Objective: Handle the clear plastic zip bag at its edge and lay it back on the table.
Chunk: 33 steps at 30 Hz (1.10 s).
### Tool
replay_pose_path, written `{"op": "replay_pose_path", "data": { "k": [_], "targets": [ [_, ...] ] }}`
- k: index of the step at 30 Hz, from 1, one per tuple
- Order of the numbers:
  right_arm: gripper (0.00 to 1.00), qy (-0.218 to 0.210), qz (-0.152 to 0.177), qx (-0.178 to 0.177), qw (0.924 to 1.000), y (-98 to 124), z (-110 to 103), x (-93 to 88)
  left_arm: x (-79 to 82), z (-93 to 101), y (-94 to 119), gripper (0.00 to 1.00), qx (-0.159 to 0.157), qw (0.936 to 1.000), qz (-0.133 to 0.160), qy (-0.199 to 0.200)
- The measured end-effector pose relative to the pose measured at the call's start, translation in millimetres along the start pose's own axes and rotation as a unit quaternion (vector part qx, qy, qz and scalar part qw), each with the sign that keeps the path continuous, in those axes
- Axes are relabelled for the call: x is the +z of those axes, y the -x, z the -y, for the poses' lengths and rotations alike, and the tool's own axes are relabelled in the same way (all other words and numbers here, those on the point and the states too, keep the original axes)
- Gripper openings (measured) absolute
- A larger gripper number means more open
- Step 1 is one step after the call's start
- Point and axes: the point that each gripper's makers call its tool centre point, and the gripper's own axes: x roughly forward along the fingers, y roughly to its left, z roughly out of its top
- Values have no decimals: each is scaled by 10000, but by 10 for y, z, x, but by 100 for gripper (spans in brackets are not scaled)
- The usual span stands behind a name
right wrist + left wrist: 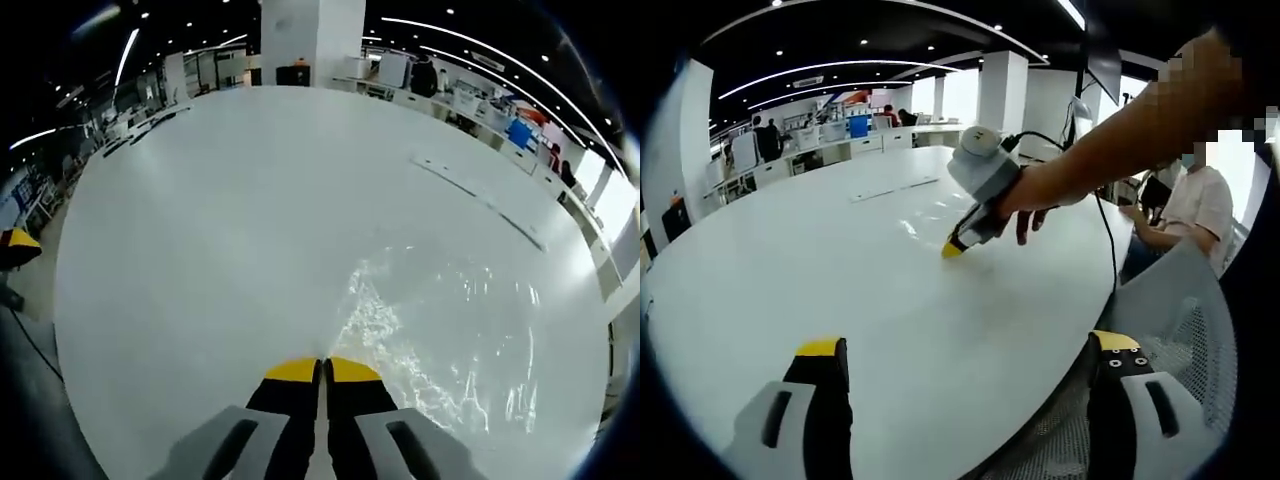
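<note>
— Jaws first: how do they stand?

— Left gripper (965, 350) has its two yellow-tipped jaws spread wide, with nothing between them. It hangs over the near rim of the white table (790, 270), and its right jaw sits above a grey mesh chair back (1185, 320) just off that rim.

— And the other one?

— Right gripper (322, 372) has its jaws pressed together, tips low against the table top. Seen from the left gripper view, it is held in a person's hand (1025, 205) out over the table, nose tilted down, yellow tip touching the surface.

— Is it pinching the bag?

— Clear plastic zip bag (430, 340) lies flat on the table, a crinkled, glinting sheet spreading away from the right gripper's tips and off to their right. The closed tips meet right at its near edge — whether any film is caught between them, I cannot tell.

— Anything else near the table?

— A seated person in a light top (1195, 205) at the table's far rim, beyond the outstretched arm.
</note>
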Motion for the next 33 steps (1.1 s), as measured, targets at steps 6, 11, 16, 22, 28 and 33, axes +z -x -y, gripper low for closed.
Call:
{"op": "replay_pose_path", "data": {
  "k": [6, 11, 16, 22, 28, 33],
  "targets": [
    [0, 124, -135, 112, 9998, 42, 9, -101, -38, 25, 4, 97, 3, 10000, -60, 3],
    [0, 86, -271, 269, 9992, 107, -15, -183, -69, 59, 23, 96, -17, 9999, -119, -38],
    [0, 421, -418, 386, 9975, 172, -27, -273, -99, 47, 35, 95, 23, 9999, -139, -38],
    [0, 726, -427, 496, 9952, 259, -45, -332, -112, 73, 36, 94, 10, 9998, -166, -58],
    [0, 961, -377, 587, 9929, 335, -39, -331, -124, 80, 8, 94, -25, 9997, -209, -106],
    [0, 1155, -209, 692, 9907, 409, -48, -247, -112, 82, -9, 93, -42, 9997, -203, -135]
  ]
}}
